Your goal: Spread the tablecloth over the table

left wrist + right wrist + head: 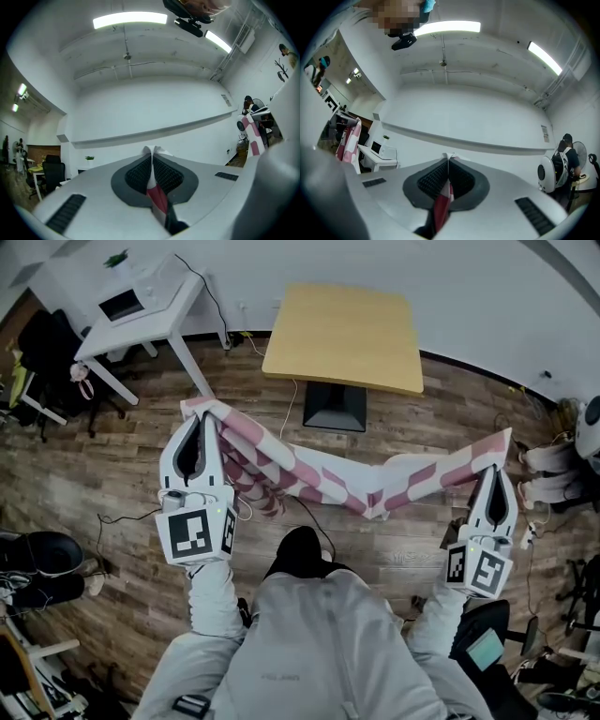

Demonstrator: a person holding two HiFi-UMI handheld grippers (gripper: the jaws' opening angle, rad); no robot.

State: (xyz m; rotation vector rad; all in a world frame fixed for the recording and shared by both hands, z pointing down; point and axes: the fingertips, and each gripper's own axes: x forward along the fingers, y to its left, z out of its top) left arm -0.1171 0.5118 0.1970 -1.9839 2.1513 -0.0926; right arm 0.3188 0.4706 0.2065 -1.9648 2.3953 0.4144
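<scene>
Here, my left gripper and right gripper are each clamped shut on one end of the pink-and-white checked fabric tablecloth, which sags in mid-air between them. The square light-wood table ahead is bare, so the spreading is all still to do. Around it are a brown plank floor and a white side desk.

Head view: left claw and right claw are raised in front of the person, each closed on an upper corner of the pink-and-white checked tablecloth. The cloth hangs between them, sagging in the middle and bunched below the left claw, above the wooden floor. The yellow surface beyond is uncovered. A white side surface at upper left carries a microwave.
</scene>
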